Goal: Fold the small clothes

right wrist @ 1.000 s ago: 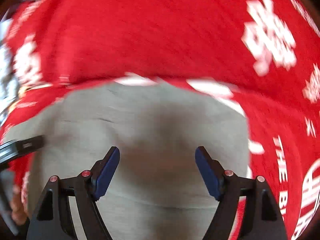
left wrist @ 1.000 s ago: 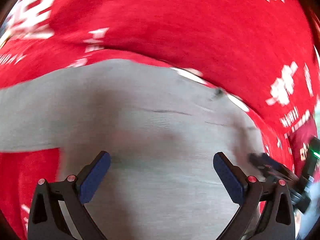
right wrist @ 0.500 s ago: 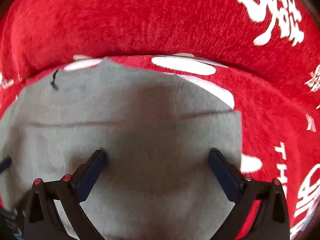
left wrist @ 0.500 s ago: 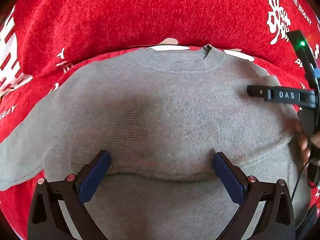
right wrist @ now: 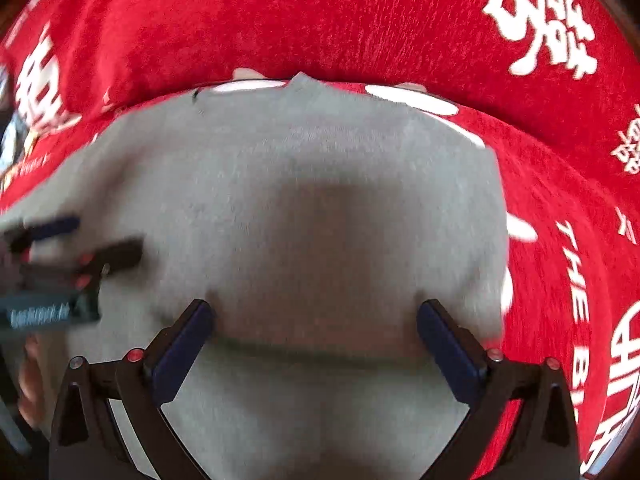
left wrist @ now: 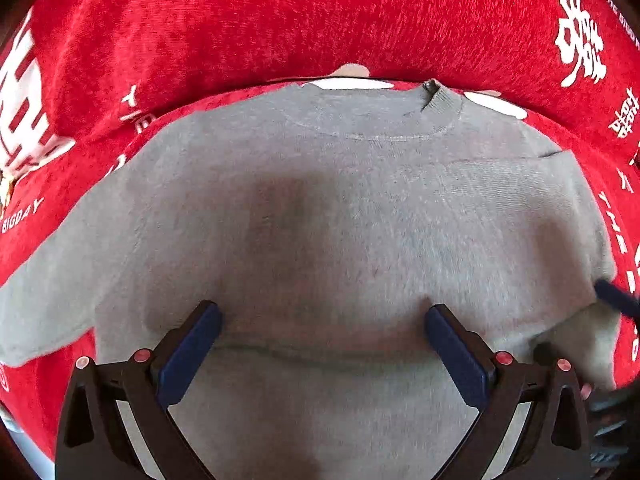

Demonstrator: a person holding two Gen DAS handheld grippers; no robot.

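You held both grippers, left (left wrist: 322, 340) and right (right wrist: 314, 336), fingers spread, over the sweater's (left wrist: 340, 220) folded edge, collar pointing away.

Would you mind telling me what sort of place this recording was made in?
Probably a home, though little of the room shows. A grey sweater lies spread on a plush red cloth printed with white characters and "THE BIGDAY", like a bedspread or table cover.

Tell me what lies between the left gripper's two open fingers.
Only the grey sweater. In the left wrist view a raised fold of its fabric runs across the gap of the left gripper, from one blue pad to the other; nothing else sits there.
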